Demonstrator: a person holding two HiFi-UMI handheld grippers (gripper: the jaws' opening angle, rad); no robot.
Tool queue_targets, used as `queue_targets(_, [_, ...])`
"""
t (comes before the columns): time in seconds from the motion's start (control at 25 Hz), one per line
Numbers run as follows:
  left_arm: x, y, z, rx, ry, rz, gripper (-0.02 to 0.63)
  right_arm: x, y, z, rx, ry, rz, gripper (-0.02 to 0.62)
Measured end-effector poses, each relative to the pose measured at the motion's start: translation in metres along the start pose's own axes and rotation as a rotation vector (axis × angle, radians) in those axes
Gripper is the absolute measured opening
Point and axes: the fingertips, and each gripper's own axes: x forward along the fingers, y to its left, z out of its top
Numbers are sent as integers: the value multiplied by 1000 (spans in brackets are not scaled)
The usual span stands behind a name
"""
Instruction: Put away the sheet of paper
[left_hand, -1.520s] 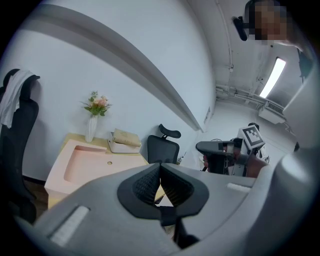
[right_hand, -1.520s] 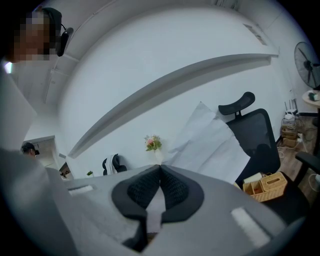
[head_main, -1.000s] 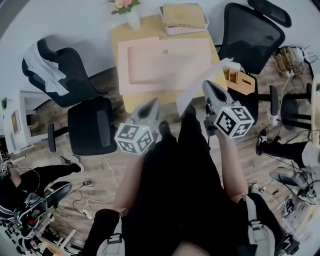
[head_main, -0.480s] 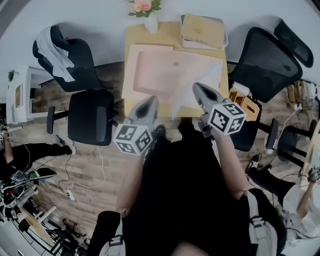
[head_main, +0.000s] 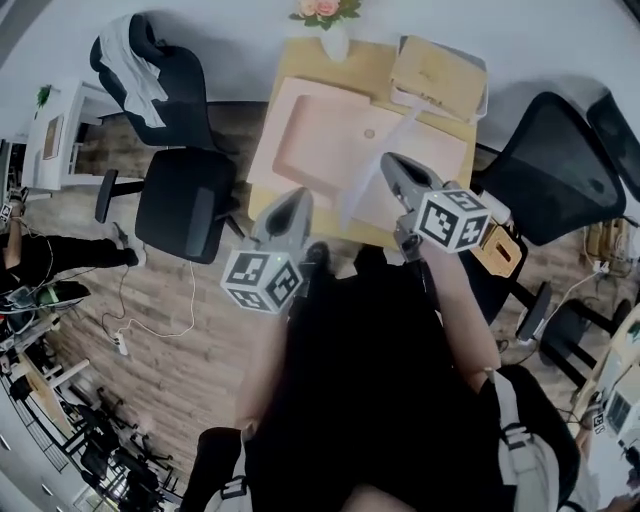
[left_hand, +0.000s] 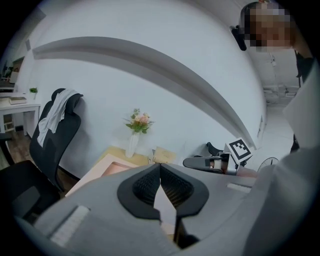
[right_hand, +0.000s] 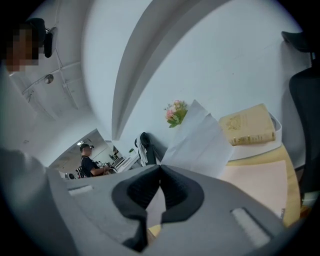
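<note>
- Head view: way up above the person, aimed steeply down at the desk (head_main: 300, 62).
- Left gripper view: low, right behind its own jaws, facing the wall (left_hand: 125, 75); right gripper (left_hand: 186, 162) shows at its right.
- Right gripper view: same setup, tilted, paper (right_hand: 200, 140) close up mid-frame.
- All three catch the desk and flowers (head_main: 325, 10).

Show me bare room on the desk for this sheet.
Pink mat: left half bare, between the vase at the back and the desk's near edge. Crowded: the back right corner, filled by the tray with a book; the sheet in the right hand-held gripper overhangs the mat's right side.
</note>
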Motion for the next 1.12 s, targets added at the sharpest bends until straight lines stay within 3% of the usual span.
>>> queue_targets(0.36, [13, -10, -14, -41, -12, 63, 9, 15, -43, -22, -15, 118, 11, 3])
queue_targets(1.12, [23, -18, -30, -47, 28, 69, 9, -10, -139, -92, 102, 270, -171, 3])
